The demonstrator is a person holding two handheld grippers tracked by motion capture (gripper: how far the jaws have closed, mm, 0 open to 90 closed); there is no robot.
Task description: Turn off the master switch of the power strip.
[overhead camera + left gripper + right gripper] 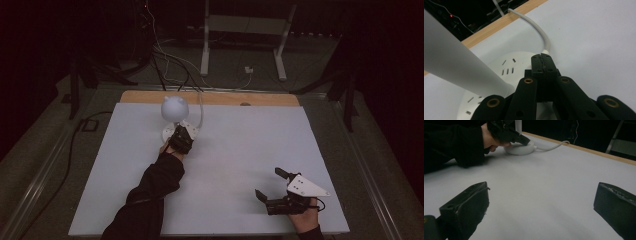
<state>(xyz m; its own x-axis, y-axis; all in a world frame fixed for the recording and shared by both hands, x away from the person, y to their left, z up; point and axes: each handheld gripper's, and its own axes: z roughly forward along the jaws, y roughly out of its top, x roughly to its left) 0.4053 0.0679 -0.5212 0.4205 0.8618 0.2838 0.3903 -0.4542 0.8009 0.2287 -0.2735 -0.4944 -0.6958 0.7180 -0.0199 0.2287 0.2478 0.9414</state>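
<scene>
A white desk lamp stands at the back left of the table, with a round globe head (pixel 174 108) and a thick stem (pixel 456 65). Its round base (pixel 506 65) has several socket slots. My left gripper (pixel 541 57) is shut, its jaws pressed together with nothing between them. Its tips rest on the base's rim where the white cable (pixel 541 35) enters. In the high view the left gripper (pixel 183 131) lies over the base (pixel 169 134). My right gripper (pixel 267 182) is open and empty, low over the table's near right part (pixel 542 191).
The white sheet (pixel 235 150) covers the table, and a strip of wood (pixel 220 98) shows along the far edge. The lamp's cable (pixel 201 112) runs off the back. A dark sleeve (pixel 150 195) lies across the near left. A metal frame (pixel 245 30) stands on the floor behind.
</scene>
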